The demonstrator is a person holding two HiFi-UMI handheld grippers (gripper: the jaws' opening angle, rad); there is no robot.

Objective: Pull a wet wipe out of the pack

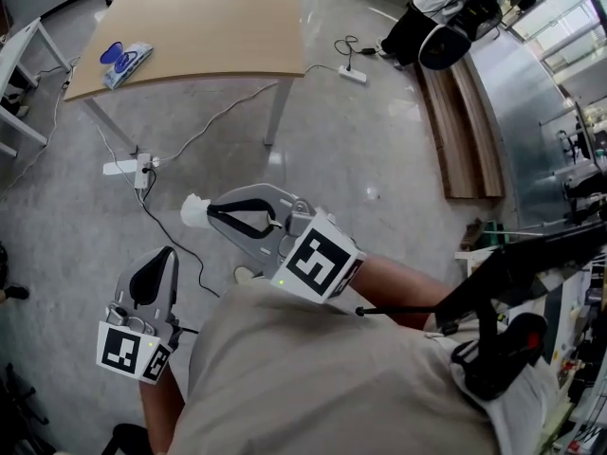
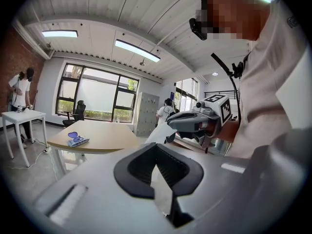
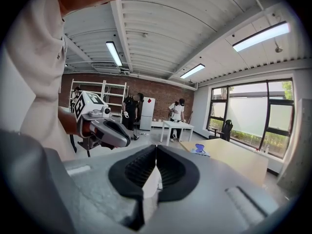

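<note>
Pinching wet wipe [image 1: 194, 211], right gripper [image 1: 213, 214] has jaws pressed together on it; white wad pokes past tip, over bare floor [image 1: 379, 159]. Left gripper [image 1: 166, 254]: jaws together, nothing held, beside and below right gripper, not touching it. Pack [image 1: 126, 62], blue lid up, lies near left edge of table [image 1: 209, 27], well apart from both grippers. Open floor between; cable [image 1: 190, 136] and power strip [image 1: 128, 167] by table leg.
</note>
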